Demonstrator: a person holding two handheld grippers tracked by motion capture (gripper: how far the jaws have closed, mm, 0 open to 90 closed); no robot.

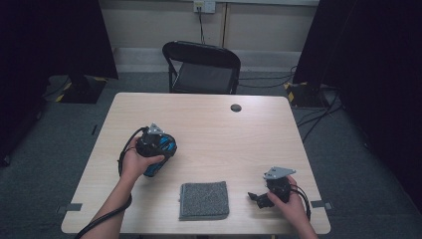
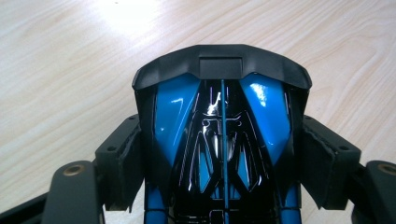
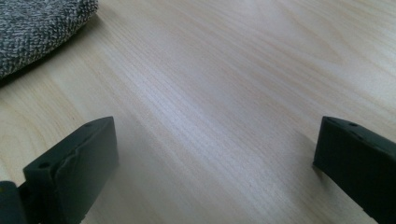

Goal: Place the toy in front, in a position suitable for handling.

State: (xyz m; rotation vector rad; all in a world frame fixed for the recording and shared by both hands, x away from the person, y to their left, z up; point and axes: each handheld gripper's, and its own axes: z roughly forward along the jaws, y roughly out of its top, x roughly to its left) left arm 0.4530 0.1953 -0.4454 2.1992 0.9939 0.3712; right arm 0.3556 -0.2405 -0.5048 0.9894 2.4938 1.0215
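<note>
Blue-and-black toy car (image 2: 222,135) sat pinched in the left gripper (image 1: 158,144) up-left of the grey cloth (image 1: 204,200), apparently mid-carry, needing a placing next, while the right gripper (image 1: 259,197) rested spread.

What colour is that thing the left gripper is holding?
Glossy blue and black object, clearest in the left gripper view.

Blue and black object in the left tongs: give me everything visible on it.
The blue and black object looks like glossy hard plastic: bright blue panels between black ribs, a thin blue centre line, and a matte black cap at its far end. It sits between the pads of the left tongs, one pad pressing each flank. In the high view it is held over the table at its left part, above the wood rather than resting on it. What it is cannot be told.
</note>
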